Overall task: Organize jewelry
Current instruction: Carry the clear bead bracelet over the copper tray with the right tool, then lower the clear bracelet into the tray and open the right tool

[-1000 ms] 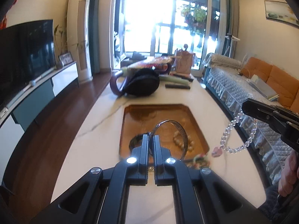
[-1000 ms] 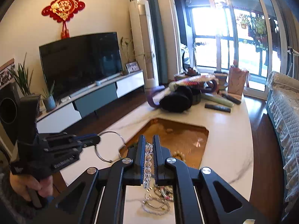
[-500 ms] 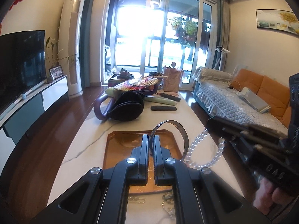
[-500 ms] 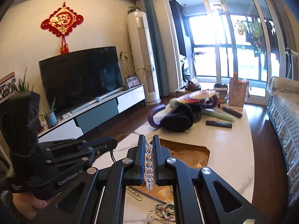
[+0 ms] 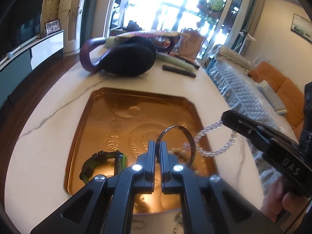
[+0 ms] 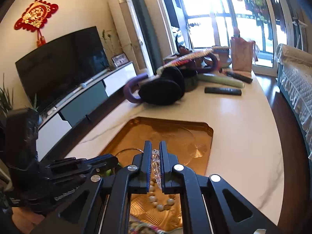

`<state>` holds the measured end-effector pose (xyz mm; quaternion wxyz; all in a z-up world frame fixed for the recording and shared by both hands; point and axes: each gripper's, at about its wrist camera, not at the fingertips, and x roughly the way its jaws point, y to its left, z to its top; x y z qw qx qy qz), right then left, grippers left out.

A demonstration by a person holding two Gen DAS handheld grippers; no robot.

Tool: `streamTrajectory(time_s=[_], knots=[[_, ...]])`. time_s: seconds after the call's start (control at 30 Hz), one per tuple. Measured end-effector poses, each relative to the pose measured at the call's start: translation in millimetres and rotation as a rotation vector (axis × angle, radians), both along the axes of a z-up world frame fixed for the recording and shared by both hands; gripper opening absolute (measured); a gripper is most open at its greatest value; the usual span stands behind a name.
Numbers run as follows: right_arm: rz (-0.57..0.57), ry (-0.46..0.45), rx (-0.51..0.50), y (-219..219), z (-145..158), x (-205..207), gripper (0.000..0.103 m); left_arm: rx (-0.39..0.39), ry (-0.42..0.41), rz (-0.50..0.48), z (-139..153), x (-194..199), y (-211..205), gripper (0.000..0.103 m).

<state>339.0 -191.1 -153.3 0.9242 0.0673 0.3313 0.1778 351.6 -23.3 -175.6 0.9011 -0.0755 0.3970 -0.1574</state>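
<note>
Both claws are hanging over the copper tray (image 5: 91, 117), each one pinching a piece of jewelry. Left claw (image 5: 158, 148) is gripping a thin metal bangle (image 5: 190, 136) by its rim, jaws pressed together on the band, so the hoop is standing upright past the fingertips above the tray's embossed floor. Right claw (image 6: 155, 152) is squeezing a strand of clear beads (image 6: 155, 161) between its closed jaws; from the left wrist camera that same bead bracelet (image 5: 212, 152) is drooping in a loop from the claw's tip, just beside the bangle and over the tray's right edge.

Inside the tray, a dark green watch-like band (image 5: 103, 163) is lying near the left front corner, and a bracelet of beige round beads (image 6: 159, 200) is lying under the right claw. More multicoloured jewelry (image 6: 144, 228), blurred, is sitting at the tray's near edge.

The tray is resting on a pale marble-look counter (image 6: 239, 136). Farther back on the counter, well apart from the tray, black earmuffs (image 5: 128, 58) with a purple band and a dark remote (image 6: 222, 91) are lying.
</note>
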Motion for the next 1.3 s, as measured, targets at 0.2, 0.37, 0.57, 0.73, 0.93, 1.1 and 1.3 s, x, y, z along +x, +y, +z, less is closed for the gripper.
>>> streamTrajectory(time_s=[0.2,0.37,0.57,0.73,0.93,1.1,1.3], knots=[[-0.021,0.05,0.014,-10.1,-26.2,15.3,0.007,0.008,0.05,0.039,-28.8,22.8,6.3,0.004],[-0.014,0.09,0.006,-10.2,-46.0,24.2,0.007,0.037,0.055,0.046,-39.0,29.0,4.0,0.004],[-0.052,0.156,0.02,-17.1,-60.8,29.6,0.018,0.089,0.062,0.046,-35.8,25.6,-6.2,0.014],[-0.064,0.162,0.072,-25.6,-54.3,22.1,0.073,0.098,0.034,0.068,-17.6,10.2,-6.0,0.079],[-0.067,0.129,0.088,-27.7,-30.2,5.9,0.079,0.043,0.058,0.071,3.0,-16.8,4.0,0.081],[-0.04,0.096,0.082,-24.4,-3.3,-19.0,0.081,0.035,0.01,0.093,37.4,-45.9,21.9,0.081],[-0.049,0.028,0.085,-27.8,33.8,-69.1,0.093,0.052,-0.048,0.127,79.9,-92.8,59.3,0.084]])
